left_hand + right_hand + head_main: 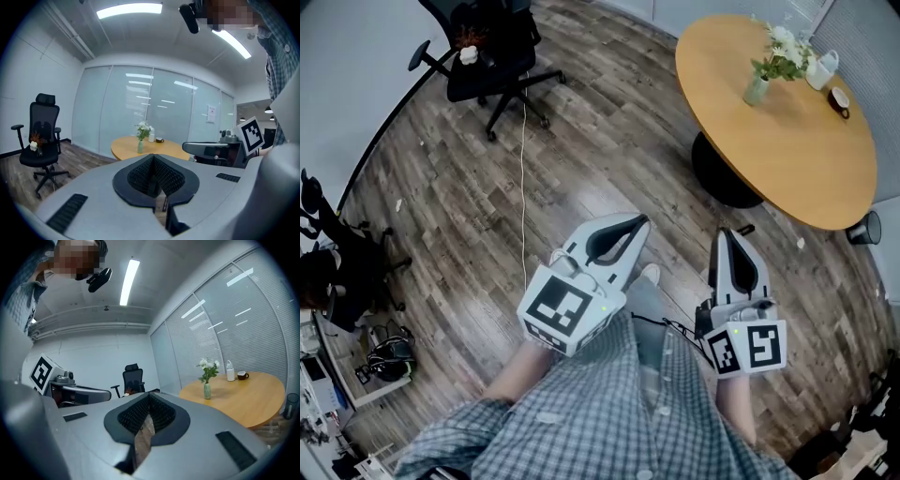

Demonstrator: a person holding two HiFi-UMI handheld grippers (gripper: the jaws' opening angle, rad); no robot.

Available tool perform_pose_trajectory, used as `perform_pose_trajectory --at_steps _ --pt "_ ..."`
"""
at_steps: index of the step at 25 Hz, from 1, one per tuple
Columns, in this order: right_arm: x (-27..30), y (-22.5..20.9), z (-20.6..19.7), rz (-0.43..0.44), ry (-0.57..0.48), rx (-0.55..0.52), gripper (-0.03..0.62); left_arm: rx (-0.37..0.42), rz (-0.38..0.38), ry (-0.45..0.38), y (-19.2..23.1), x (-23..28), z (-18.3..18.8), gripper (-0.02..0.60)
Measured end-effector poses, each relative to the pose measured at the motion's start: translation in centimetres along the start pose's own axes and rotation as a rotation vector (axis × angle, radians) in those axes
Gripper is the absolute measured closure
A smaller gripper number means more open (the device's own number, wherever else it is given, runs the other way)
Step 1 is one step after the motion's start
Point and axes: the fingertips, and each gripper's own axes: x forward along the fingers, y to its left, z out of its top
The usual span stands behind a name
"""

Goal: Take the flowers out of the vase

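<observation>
Flowers (783, 45) are standing upright in the vase (757, 91), near the far rim of the round tabletop (787, 169), with a white bottle (821, 69) and a cup (838, 98) just beyond them. Judged from this, the bunch is sitting untouched and removal is not yet begun. Left tongs (641, 223) and right tongs (724, 234) are both hanging over the wood floor (581, 159), well apart from the tabletop, so nothing is being reached at present. Each pair is showing its jaws pressed together with nothing between the pads, only floor showing through the slit below. Shut and empty appears a sensible carrying state, though the jaws will need opening before any stem can be taken. Both are being held out before the person's waist, side by side and apart, pointing roughly level. The left is angling rightward toward the vase and the right is pointing nearly straight ahead. A black chair (492, 52) is standing well off to the left.
</observation>
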Motion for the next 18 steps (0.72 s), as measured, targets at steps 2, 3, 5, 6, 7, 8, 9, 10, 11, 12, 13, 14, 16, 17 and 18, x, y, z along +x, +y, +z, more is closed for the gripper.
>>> perform_pose_trajectory --at_steps 2,3,5,6,7,8,9,10,11,12,13,14,16,17,18 --pt "1.5 -1.6 0.5 0.005 -0.002 -0.002 0.585 -0.011 0.013 -0.003 0.9 1.6 0.8 0.575" --pt "2.1 -2.3 0.8 0.006 -0.002 -0.003 0.585 -0.015 0.017 -0.005 1.3 2.4 1.1 0.575" --pt "3.2 -3.5 1.2 0.007 0.000 -0.007 0.585 -0.019 0.021 -0.008 2.1 3.7 1.8 0.575" --pt "3.7 -4.1 1.3 0.007 0.001 -0.008 0.585 -0.019 0.022 -0.010 2.4 4.4 2.2 0.575" --pt "4.3 -4.8 1.5 0.005 0.002 -0.009 0.585 -0.018 0.022 -0.012 2.7 5.2 2.5 0.575" --pt "4.8 -5.5 1.7 0.004 0.002 -0.010 0.585 -0.017 0.023 -0.014 3.0 6.1 2.8 0.575" --pt "5.3 -6.3 1.9 0.002 0.002 -0.010 0.585 -0.015 0.022 -0.018 3.2 7.1 3.2 0.575" --pt "5.9 -7.0 2.1 0.001 0.001 -0.011 0.585 -0.014 0.020 -0.021 3.3 7.9 3.6 0.575" --pt "6.3 -7.7 2.3 0.000 0.000 -0.012 0.585 -0.014 0.017 -0.025 3.3 8.7 3.9 0.575" --pt "6.7 -8.2 2.5 0.000 -0.001 -0.013 0.585 -0.014 0.014 -0.027 3.4 9.4 4.1 0.575" --pt "7.0 -8.7 2.7 0.001 -0.002 -0.014 0.585 -0.015 0.012 -0.027 3.4 9.9 4.3 0.575" --pt "7.3 -9.0 2.8 0.002 -0.004 -0.015 0.585 -0.017 0.012 -0.028 3.5 10.3 4.4 0.575" --pt "7.8 -9.7 3.2 0.003 -0.011 -0.017 0.585 -0.019 0.012 -0.029 3.7 11.1 4.7 0.575" --pt "7.9 -10.0 3.3 0.000 -0.014 -0.017 0.585 -0.020 0.011 -0.030 3.8 11.5 4.9 0.575" --pt "8.0 -10.4 3.3 -0.004 -0.015 -0.016 0.585 -0.019 0.008 -0.031 3.8 11.9 5.1 0.575"
